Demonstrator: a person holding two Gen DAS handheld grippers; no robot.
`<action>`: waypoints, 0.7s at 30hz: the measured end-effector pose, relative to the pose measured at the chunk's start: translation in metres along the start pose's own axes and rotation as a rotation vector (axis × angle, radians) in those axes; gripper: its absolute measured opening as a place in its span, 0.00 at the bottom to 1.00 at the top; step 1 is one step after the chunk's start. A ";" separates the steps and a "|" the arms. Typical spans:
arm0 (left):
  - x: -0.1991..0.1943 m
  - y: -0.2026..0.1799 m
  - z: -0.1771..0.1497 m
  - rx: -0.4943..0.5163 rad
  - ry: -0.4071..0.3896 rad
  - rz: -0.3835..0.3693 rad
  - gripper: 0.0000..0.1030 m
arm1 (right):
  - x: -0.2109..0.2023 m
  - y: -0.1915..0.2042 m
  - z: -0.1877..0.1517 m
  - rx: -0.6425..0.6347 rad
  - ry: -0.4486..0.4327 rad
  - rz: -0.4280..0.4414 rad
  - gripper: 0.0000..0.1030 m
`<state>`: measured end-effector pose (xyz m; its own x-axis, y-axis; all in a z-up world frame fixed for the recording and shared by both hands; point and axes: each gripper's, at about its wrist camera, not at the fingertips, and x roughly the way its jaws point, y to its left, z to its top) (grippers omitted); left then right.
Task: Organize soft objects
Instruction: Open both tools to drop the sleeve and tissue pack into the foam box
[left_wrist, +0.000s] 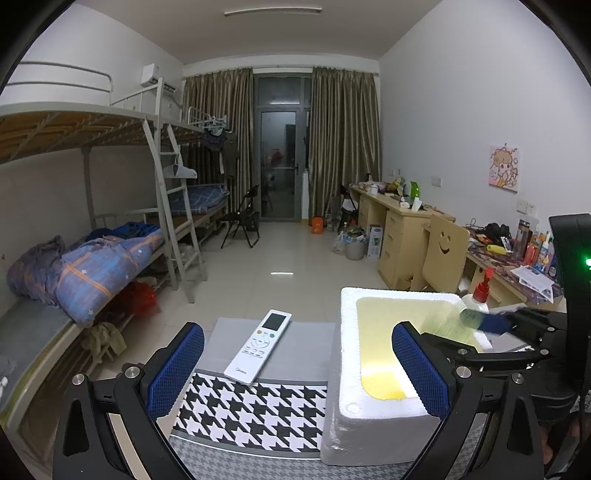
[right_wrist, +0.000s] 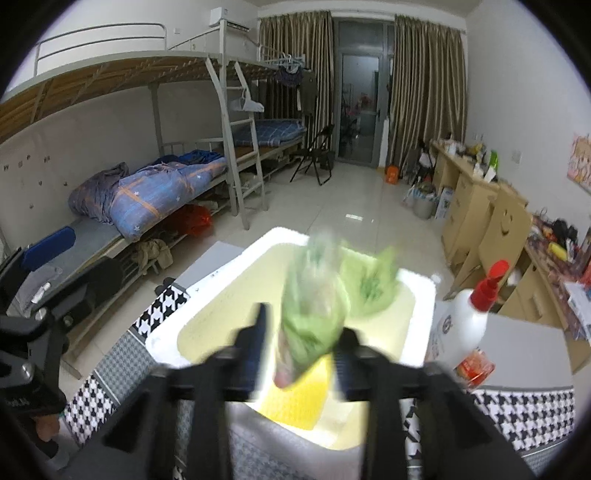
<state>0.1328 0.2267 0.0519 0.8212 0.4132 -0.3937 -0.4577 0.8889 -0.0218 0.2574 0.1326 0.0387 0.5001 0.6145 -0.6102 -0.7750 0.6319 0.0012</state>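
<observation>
A white foam box (left_wrist: 347, 354) with a yellow inside stands on the houndstooth table; it also shows in the right wrist view (right_wrist: 166, 339). My right gripper (right_wrist: 301, 339) hovers over the box, its fingers apart, with a blurred green plastic bag (right_wrist: 314, 299) between them; I cannot tell whether they grip it. A second green bag (right_wrist: 373, 288) lies in the box's far part. A yellow cloth (right_wrist: 299, 398) lies on the box floor. My left gripper (left_wrist: 295, 362) is open and empty, left of the box. The right gripper (left_wrist: 484, 321) shows at the box's far right.
A white remote control (left_wrist: 258, 347) lies on the grey mat left of the box. A white bottle with a red pump (right_wrist: 465, 325) stands right of the box. Bunk beds line the left wall, desks and a wooden chair the right.
</observation>
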 end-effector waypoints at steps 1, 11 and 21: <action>0.000 0.000 0.000 0.001 0.000 0.000 0.99 | -0.002 -0.002 -0.001 0.011 -0.009 -0.006 0.70; -0.007 -0.004 -0.001 0.005 -0.003 -0.014 0.99 | -0.023 -0.002 -0.001 0.008 -0.058 -0.035 0.72; -0.025 -0.010 -0.002 0.009 -0.009 -0.013 0.99 | -0.056 -0.004 -0.008 0.030 -0.137 -0.080 0.90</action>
<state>0.1163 0.2074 0.0596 0.8299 0.4037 -0.3850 -0.4443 0.8957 -0.0187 0.2295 0.0924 0.0667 0.6092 0.6193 -0.4954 -0.7199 0.6939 -0.0178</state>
